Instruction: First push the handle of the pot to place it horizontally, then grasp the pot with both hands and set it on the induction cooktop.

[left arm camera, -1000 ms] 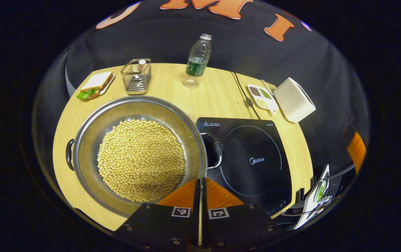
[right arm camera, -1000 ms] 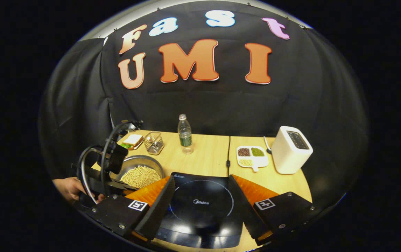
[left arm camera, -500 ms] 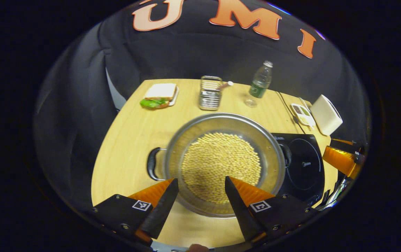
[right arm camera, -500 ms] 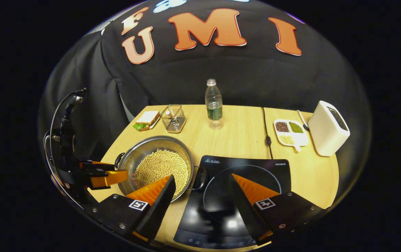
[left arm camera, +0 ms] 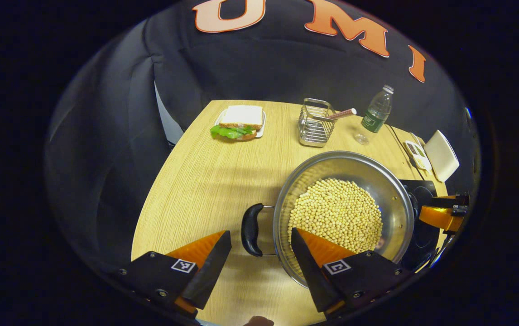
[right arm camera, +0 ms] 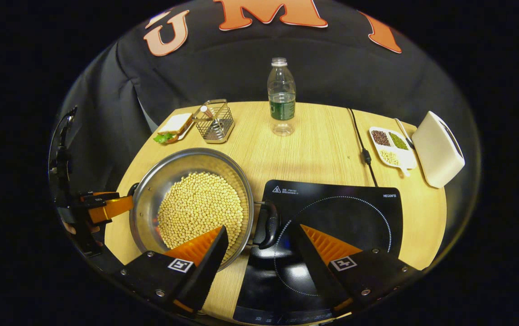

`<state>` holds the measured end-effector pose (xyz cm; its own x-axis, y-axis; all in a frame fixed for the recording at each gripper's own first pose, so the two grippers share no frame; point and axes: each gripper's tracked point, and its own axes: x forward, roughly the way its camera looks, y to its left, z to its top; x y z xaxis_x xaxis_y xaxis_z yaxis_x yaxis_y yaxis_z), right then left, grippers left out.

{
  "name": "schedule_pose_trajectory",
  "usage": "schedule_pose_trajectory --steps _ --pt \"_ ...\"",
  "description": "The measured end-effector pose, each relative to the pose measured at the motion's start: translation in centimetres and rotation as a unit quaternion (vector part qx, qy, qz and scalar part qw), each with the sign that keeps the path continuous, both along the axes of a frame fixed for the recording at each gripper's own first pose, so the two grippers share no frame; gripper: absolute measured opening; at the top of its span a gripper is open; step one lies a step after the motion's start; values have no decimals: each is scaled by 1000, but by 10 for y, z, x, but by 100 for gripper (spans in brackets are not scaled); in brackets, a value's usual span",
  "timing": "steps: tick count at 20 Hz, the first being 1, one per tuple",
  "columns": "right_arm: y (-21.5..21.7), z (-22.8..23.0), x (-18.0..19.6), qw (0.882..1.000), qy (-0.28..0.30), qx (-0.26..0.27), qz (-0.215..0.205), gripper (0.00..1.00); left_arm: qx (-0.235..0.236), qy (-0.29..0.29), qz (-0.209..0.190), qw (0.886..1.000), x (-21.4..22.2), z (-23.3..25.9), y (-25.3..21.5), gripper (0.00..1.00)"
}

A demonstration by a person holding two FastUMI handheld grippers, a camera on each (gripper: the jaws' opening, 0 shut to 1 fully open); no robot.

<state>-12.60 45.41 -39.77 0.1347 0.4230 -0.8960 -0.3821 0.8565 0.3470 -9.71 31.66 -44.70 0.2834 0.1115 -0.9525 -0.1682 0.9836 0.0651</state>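
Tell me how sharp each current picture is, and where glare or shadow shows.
Left gripper view: sharp; fisheye bends the table edge; soft shadow beside the pot and below its black handle. Right gripper view: also sharp; bright glare patches on the glossy induction cooktop near its front; the pot's steel wall shines; the beans are evenly lit.

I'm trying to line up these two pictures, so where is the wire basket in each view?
Left gripper view: the wire basket sits upper centre, beyond the pot.
Right gripper view: the wire basket sits upper left, beyond the pot.
Shared landmark: the water bottle, right of it in both.
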Motion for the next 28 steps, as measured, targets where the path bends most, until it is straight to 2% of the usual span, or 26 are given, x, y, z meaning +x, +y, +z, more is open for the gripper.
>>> schedule_pose_trajectory --steps 5,9,11,13,16,21,26,28 --pt "12 -27 -7 999 18 -35 15 92 -10 5 4 1000 1 -21 5 87" --pt "19 -40 -3 999 19 -48 6 86 -8 -7 -5 1000 8 -32 8 88" --pt "14 -41 0 998 17 -64 1 79 -8 -3 -14 1000 8 -37 6 88" --pt "19 -39 -4 998 23 -54 -1 65 -5 -2 -21 1000 9 -39 1 88" --pt "38 -32 -9 999 19 -38 16 64 1 -3 -25 1000 10 -50 -17 88" --pt "56 -32 -9 999 15 -28 36 64 5 5 -15 1000 7 -56 -18 88" --pt "70 -33 -5 999 12 -4 34 64 2 6 -8 1000 7 -60 -24 89" --pt "78 -41 -11 999 29 6 39 64 -4 9 -4 1000 3 -64 -25 89"
